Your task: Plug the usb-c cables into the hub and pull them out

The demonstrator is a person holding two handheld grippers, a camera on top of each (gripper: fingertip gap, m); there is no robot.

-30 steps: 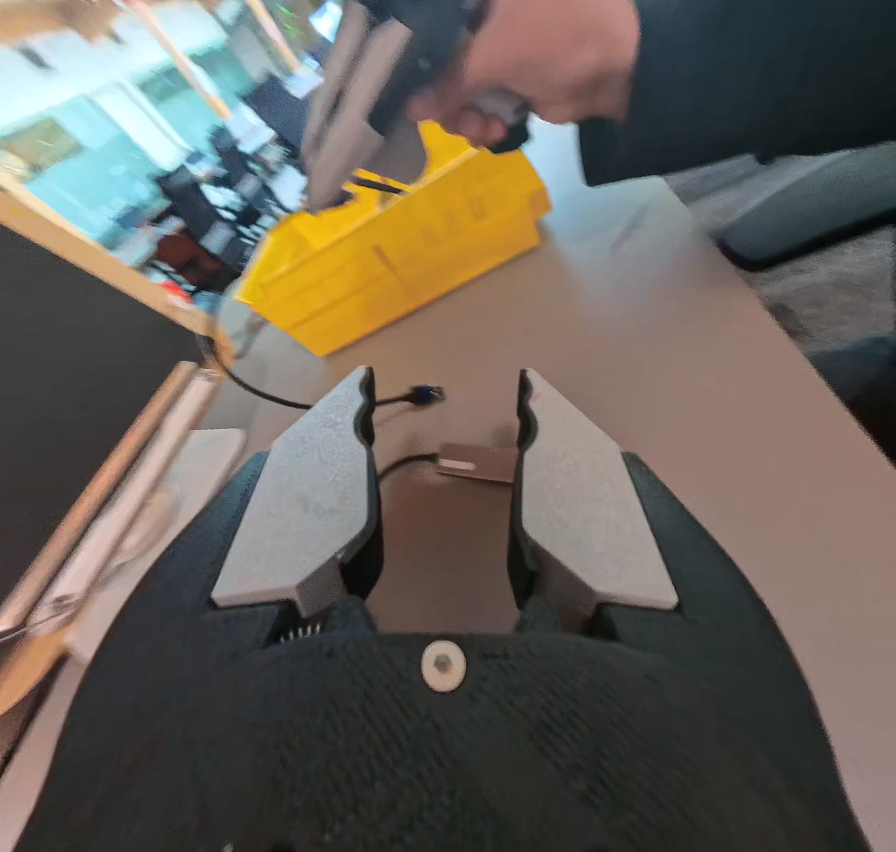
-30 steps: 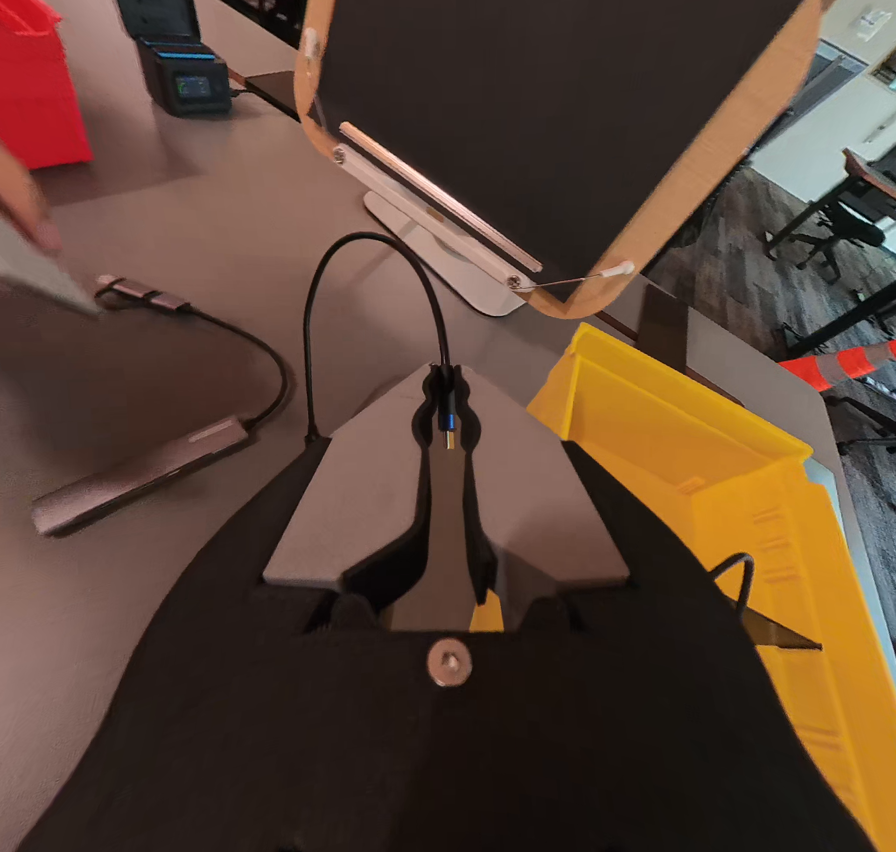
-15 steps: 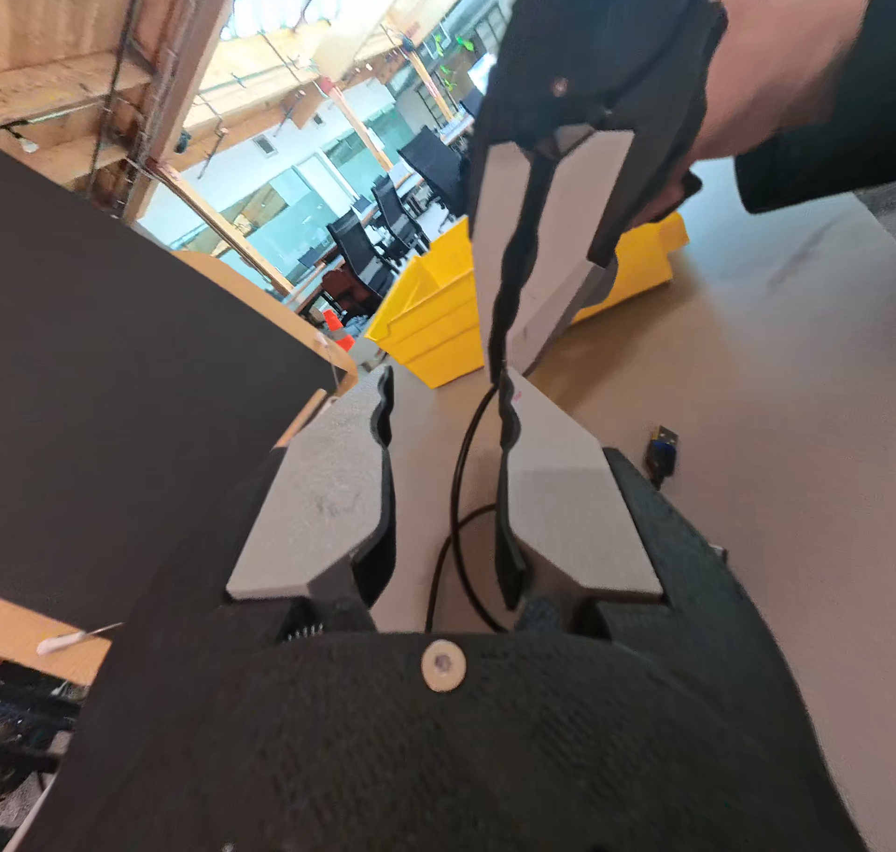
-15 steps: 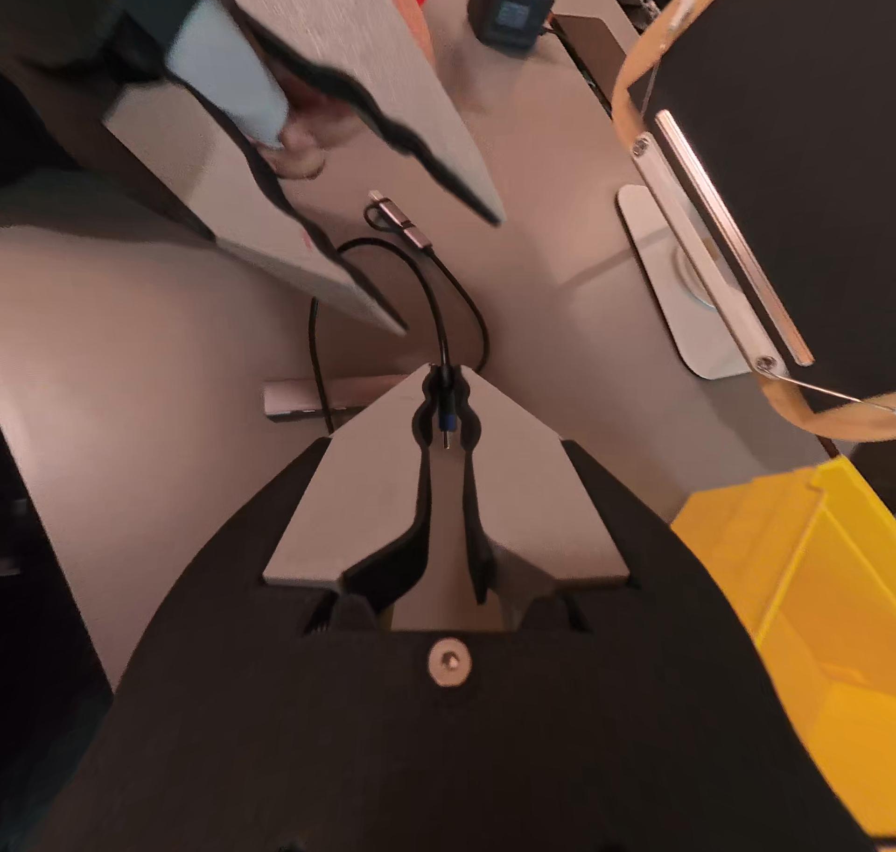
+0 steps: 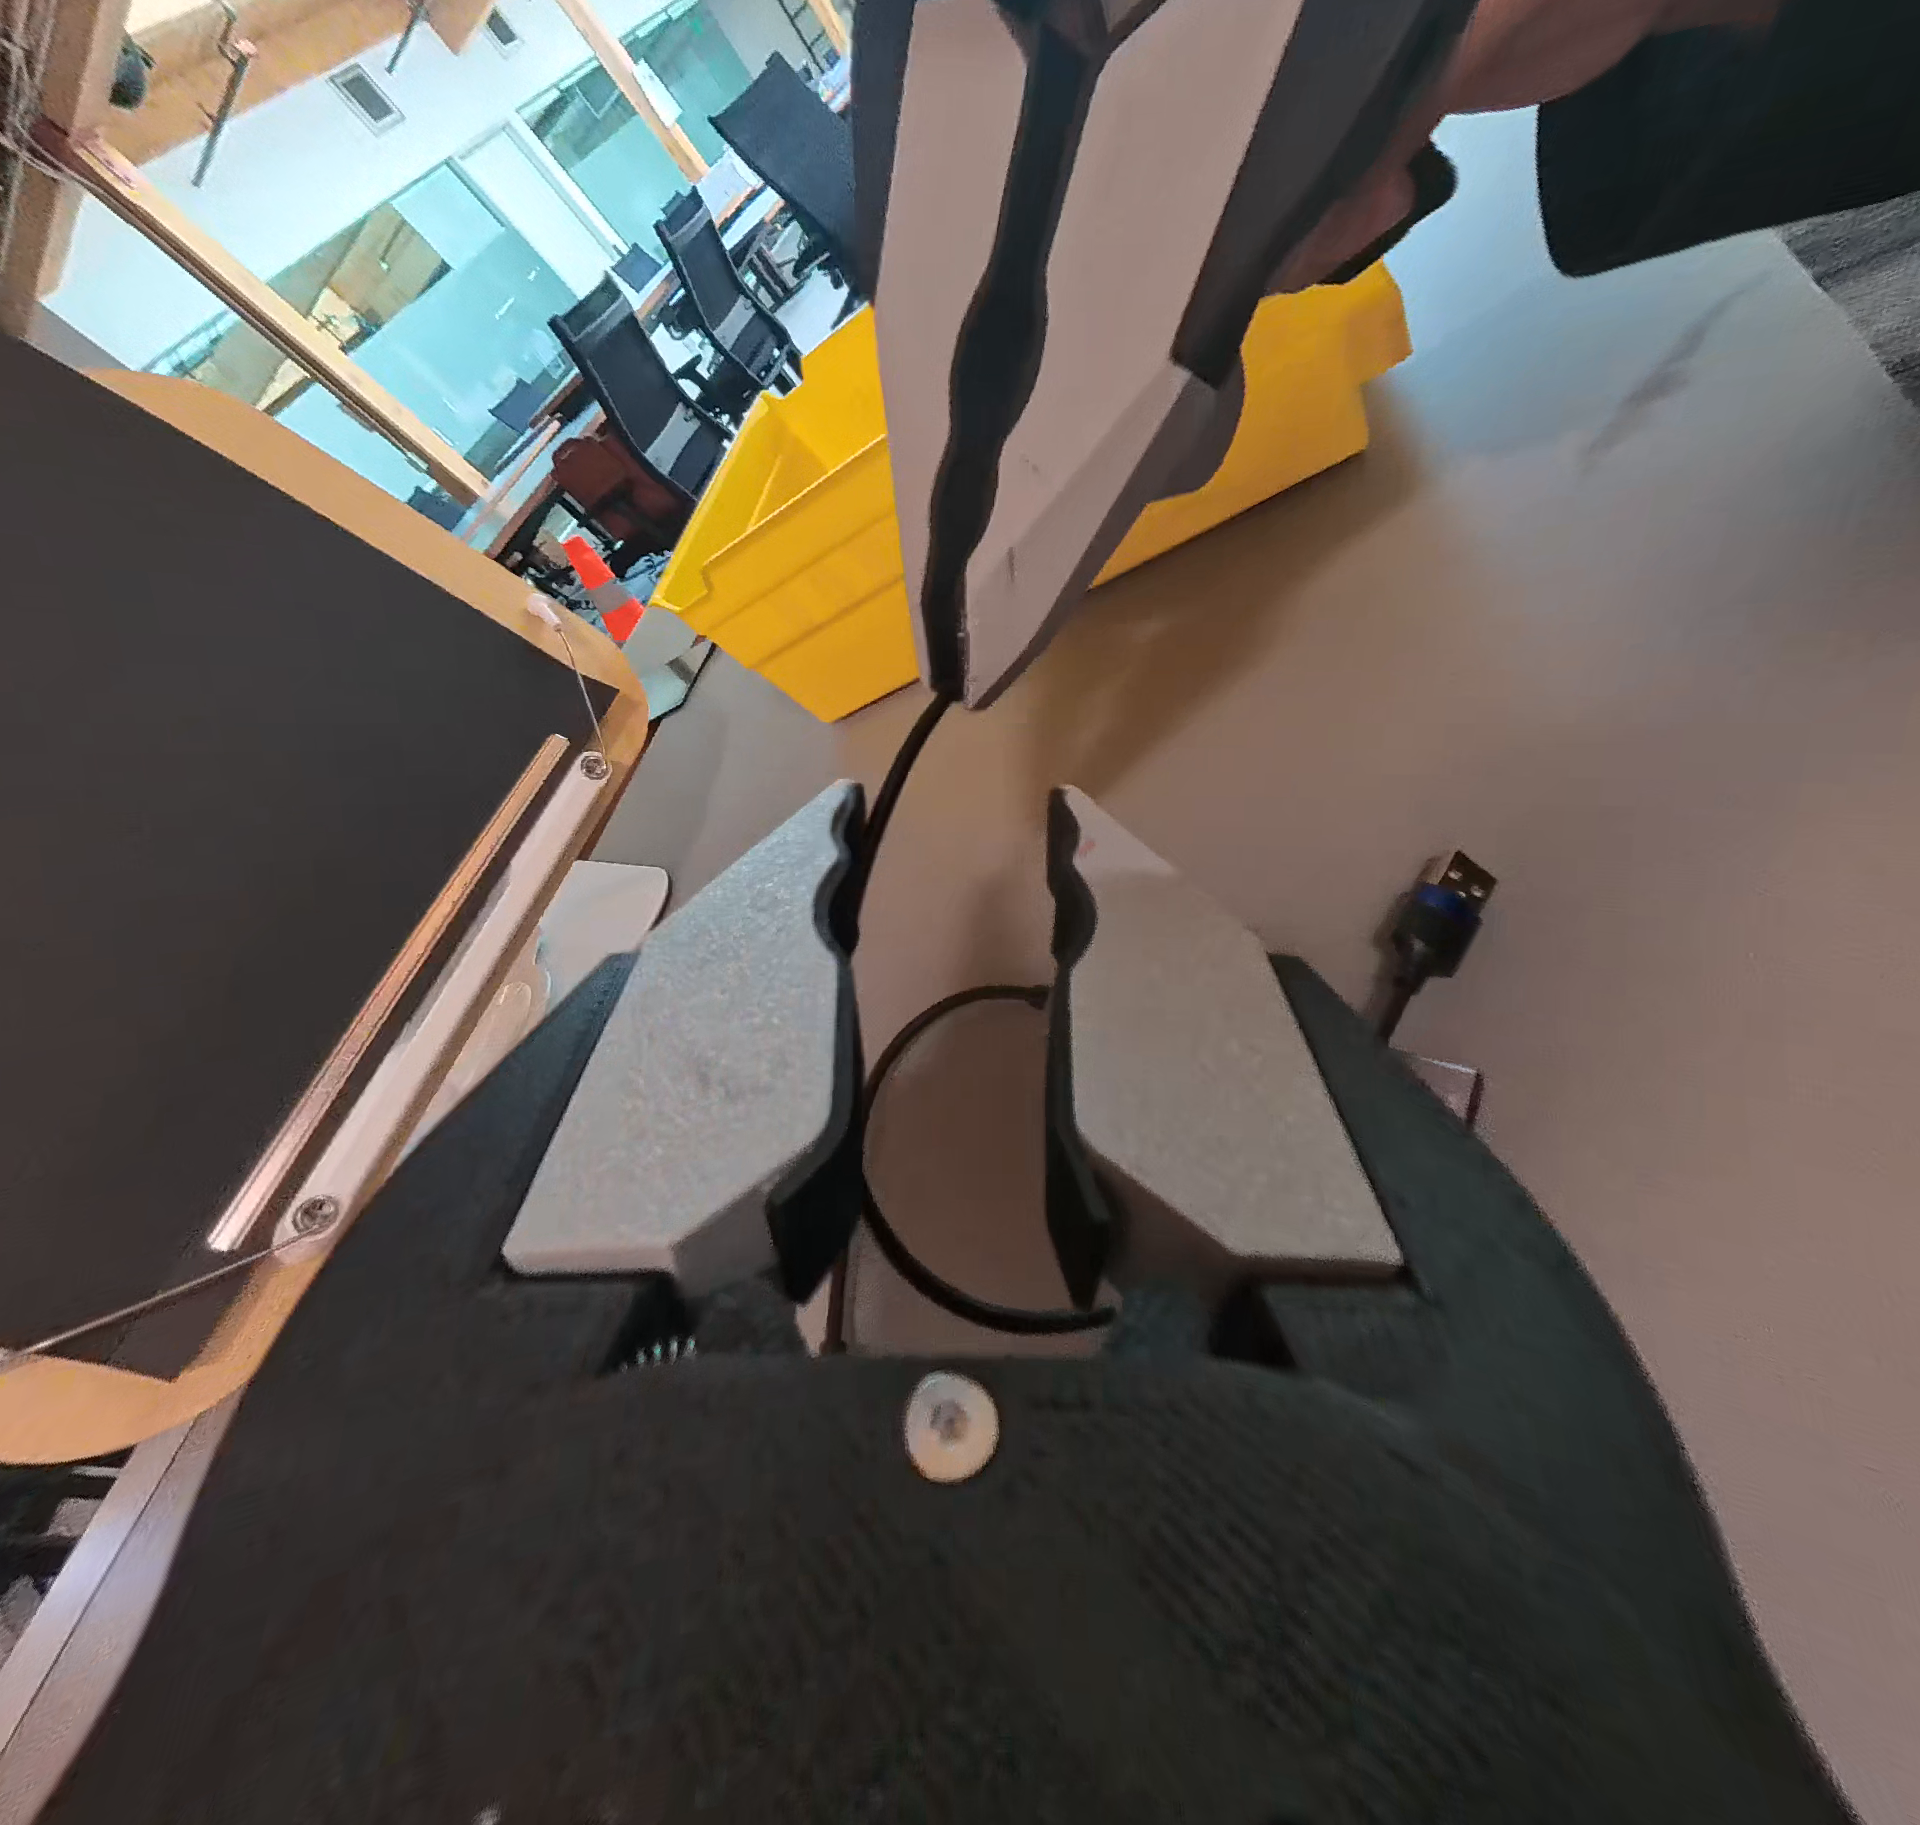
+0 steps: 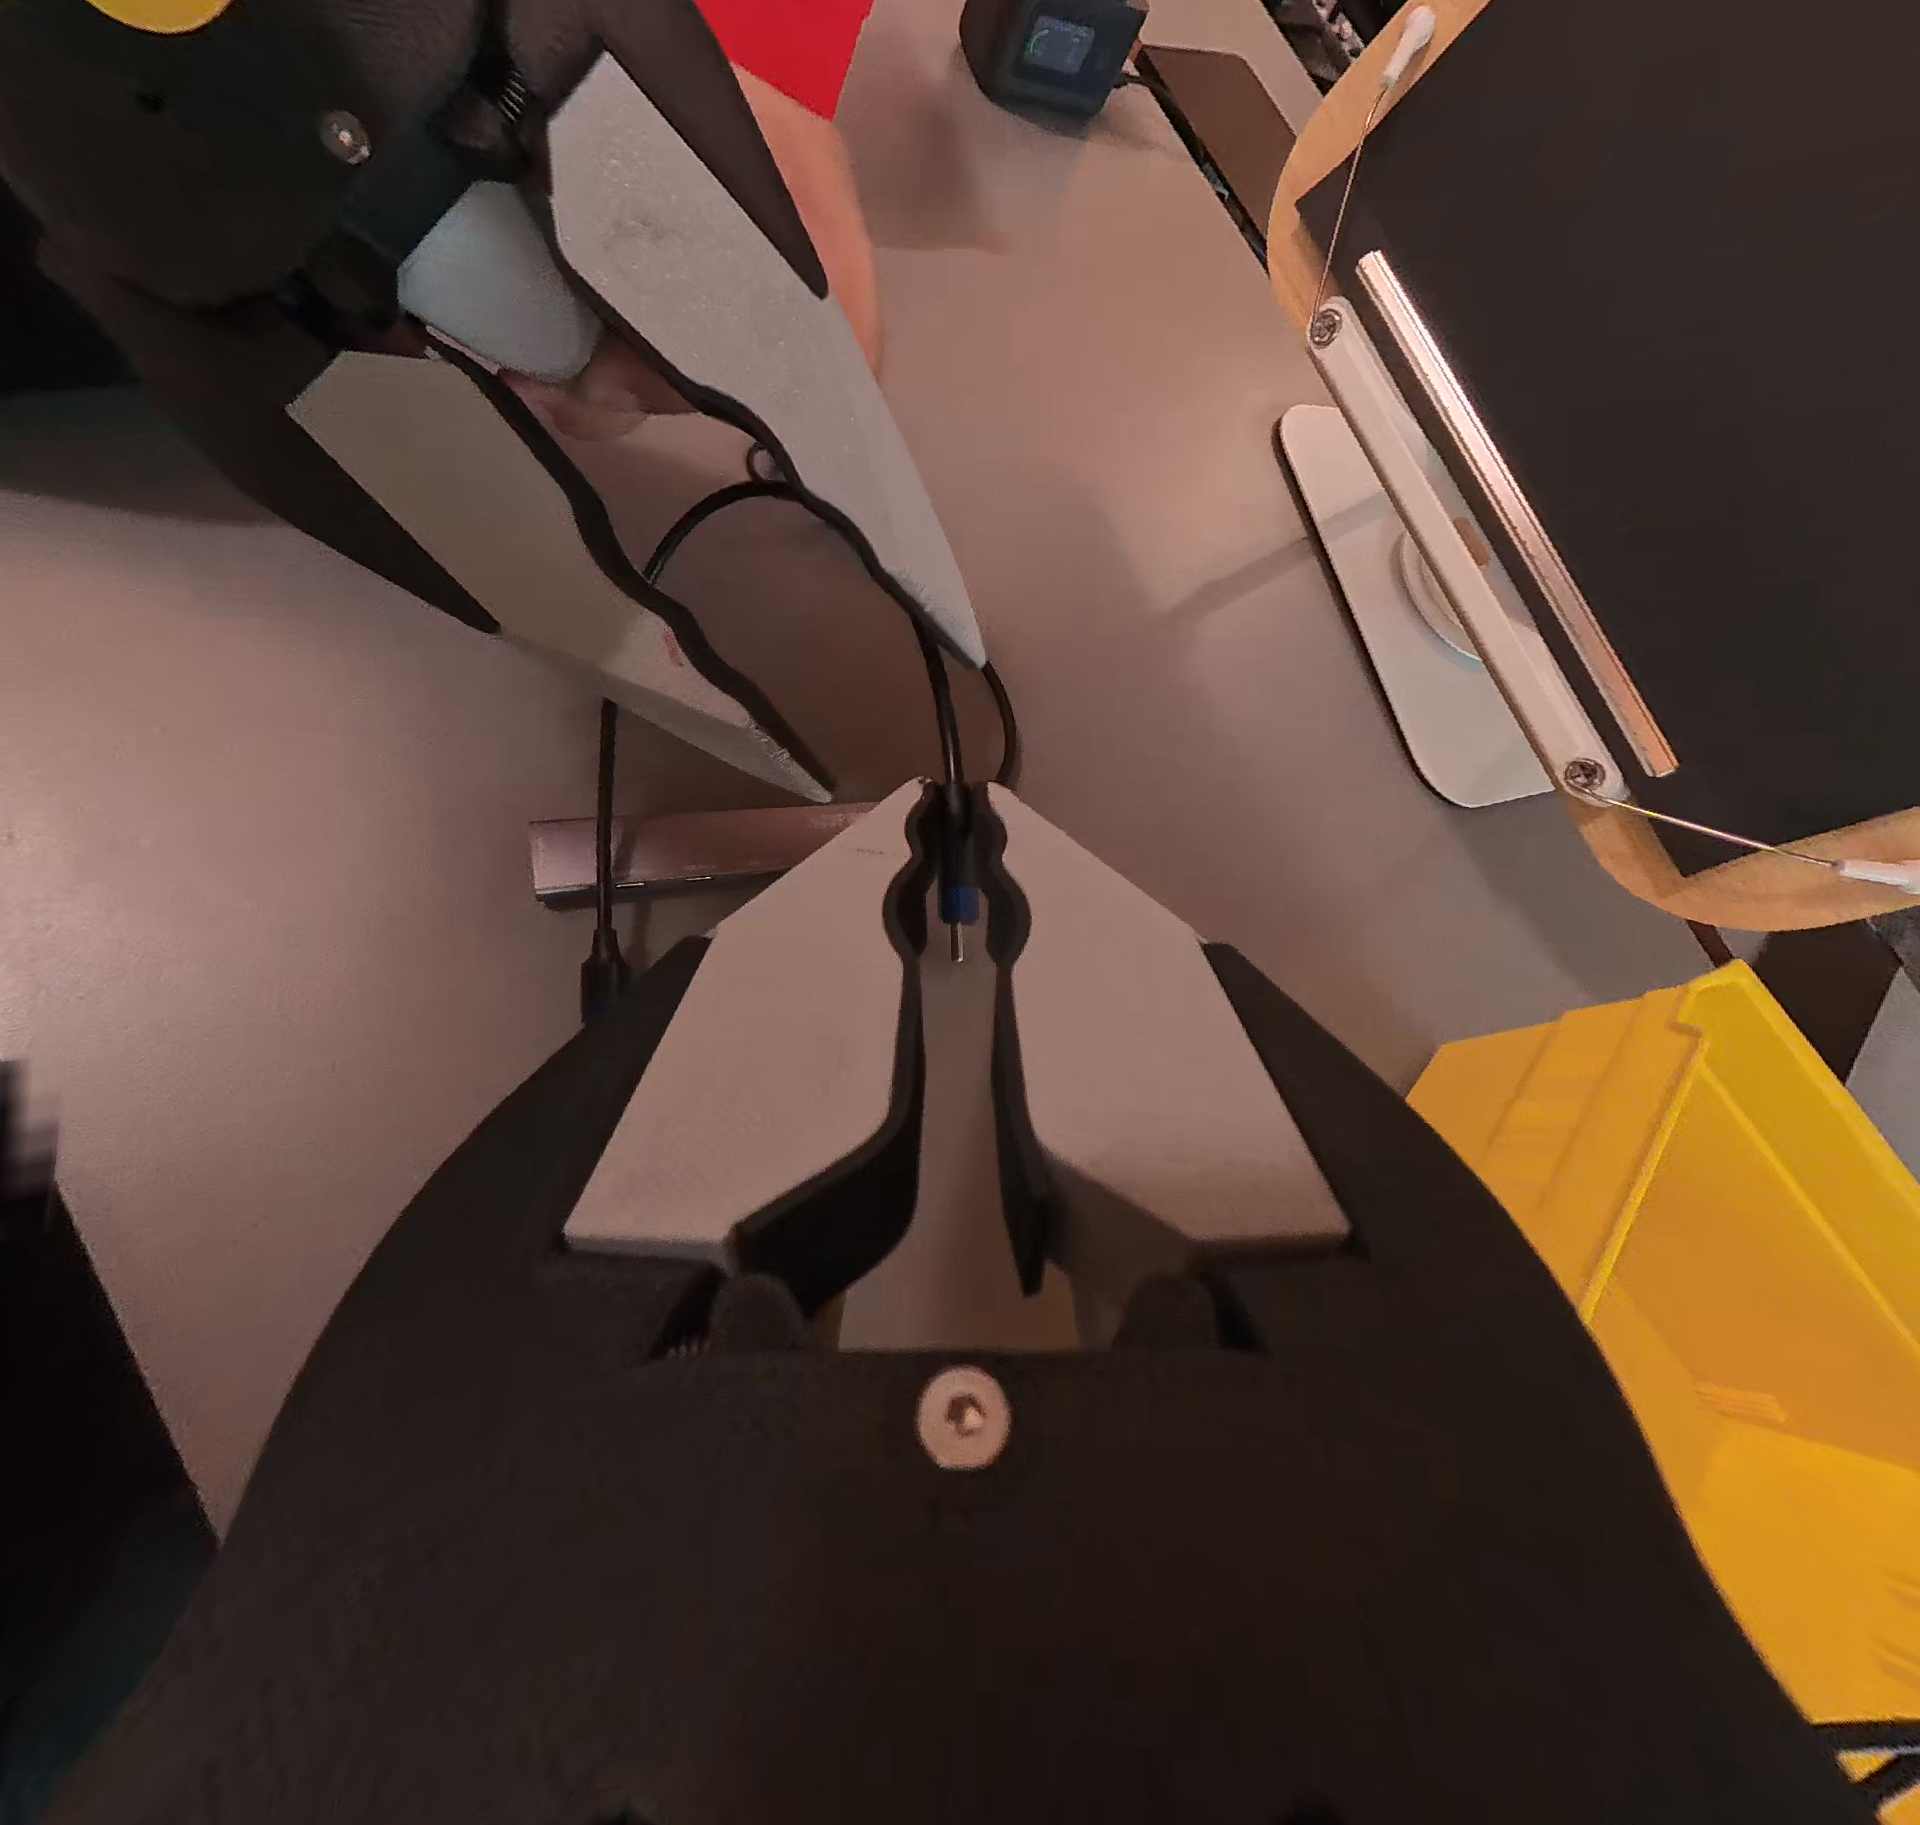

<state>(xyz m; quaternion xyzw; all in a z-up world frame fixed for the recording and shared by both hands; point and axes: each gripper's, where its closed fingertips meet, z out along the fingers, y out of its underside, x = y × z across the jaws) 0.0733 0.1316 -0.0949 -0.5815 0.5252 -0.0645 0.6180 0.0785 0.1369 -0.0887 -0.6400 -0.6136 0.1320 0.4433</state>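
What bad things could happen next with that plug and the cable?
The right gripper pinches the cable with the plug pointing back between its fingers, away from the hub. It may need regripping, and the plug could slip out. The open left gripper sits very close, with cable looping between its fingers, so it might snag the cable or bump the right gripper.

The tabletop (image 5: 1558,632) is showing a smooth, matt beige finish. The yellow bin (image 6: 1714,1256) is looking like glossy moulded plastic. The hub (image 6: 665,845) is gleaming as brushed grey metal. The right hand-held gripper (image 6: 956,819) is showing grainy matt grey fingers (image 6: 790,1079) on a rough, ribbed black plastic body, pinching a rubbery black cable (image 6: 940,705).
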